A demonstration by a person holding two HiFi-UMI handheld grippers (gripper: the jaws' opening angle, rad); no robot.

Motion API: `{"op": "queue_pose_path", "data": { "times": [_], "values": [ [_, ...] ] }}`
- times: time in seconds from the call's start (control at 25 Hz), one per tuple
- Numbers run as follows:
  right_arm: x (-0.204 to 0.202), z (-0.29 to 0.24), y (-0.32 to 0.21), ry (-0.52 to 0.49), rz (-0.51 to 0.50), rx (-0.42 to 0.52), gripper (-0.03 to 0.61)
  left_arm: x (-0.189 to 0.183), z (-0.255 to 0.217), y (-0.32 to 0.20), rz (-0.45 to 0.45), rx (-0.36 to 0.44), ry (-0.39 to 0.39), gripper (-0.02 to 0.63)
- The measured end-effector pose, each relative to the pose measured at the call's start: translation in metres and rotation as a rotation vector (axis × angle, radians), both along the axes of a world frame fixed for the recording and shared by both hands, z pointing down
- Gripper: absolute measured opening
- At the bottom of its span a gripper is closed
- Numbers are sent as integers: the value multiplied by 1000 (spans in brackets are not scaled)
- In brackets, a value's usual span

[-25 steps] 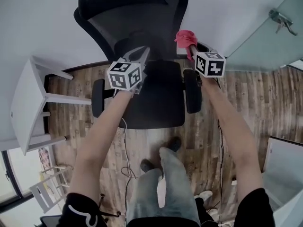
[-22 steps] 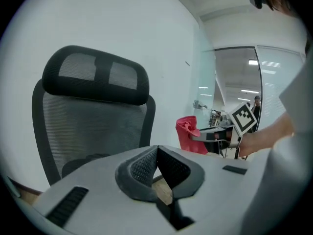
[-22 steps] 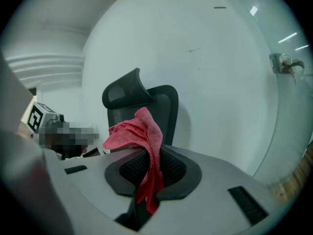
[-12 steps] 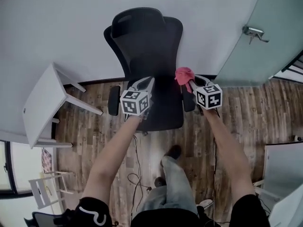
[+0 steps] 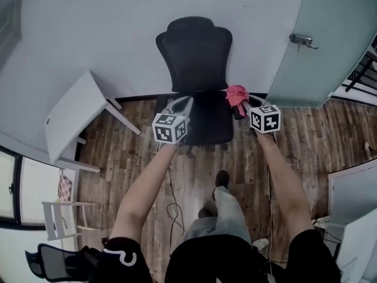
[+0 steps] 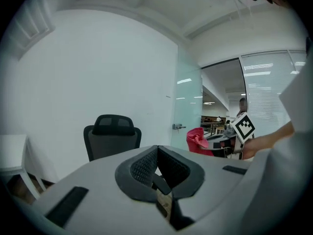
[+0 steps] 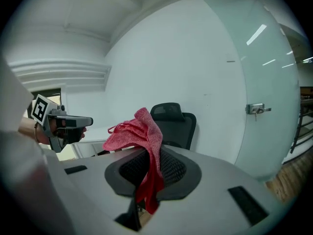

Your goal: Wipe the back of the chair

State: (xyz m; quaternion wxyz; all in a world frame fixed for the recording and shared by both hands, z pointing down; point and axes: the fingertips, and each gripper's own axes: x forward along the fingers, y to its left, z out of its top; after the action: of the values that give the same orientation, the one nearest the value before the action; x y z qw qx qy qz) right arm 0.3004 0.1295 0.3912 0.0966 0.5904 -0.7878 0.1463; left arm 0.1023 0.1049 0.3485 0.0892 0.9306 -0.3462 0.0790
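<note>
From the head view we see the chair [image 5: 197, 58] standing against the white wall [image 5: 118, 34], well ahead of both grippers. Its back is upright, long axis vertical, with the headrest on top. The seat faces out toward us over the wooden floor [image 5: 194, 175].

This view also shows a small white table [image 5: 73, 117] to the chair's left and a glass door [image 5: 336, 40] to its right. It does not let us read the fingers.

The left gripper [image 5: 181, 105] is held out before the seat, apart from it. In the left gripper view its fingers [image 6: 146, 164] are pressed together with nothing between them. That view shows the front of the chair's back beyond them.

The right gripper [image 5: 242, 106] is near the chair's right armrest, not touching it. In the right gripper view its fingers are clamped on a red cloth [image 7: 139, 131]. The cloth bunches above the fingers and a strip hangs down between them. Behind it we see the chair's back, and the door handle [image 7: 257, 108] off to the right.
</note>
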Motion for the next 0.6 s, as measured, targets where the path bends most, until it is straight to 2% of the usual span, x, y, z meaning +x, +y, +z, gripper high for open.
{"op": "queue_pose_path", "data": {
  "times": [0.24,0.48,0.6],
  "values": [
    [-26,-39,49,11,10,33,66,-28,-20,50,17,10,35,25],
    [-42,-57,93,-2,3,64,66,-47,-44,87,54,59,41,25],
    [-55,-63,107,-6,0,73,66,-60,-51,102,71,59,46,25]
  ]
}}
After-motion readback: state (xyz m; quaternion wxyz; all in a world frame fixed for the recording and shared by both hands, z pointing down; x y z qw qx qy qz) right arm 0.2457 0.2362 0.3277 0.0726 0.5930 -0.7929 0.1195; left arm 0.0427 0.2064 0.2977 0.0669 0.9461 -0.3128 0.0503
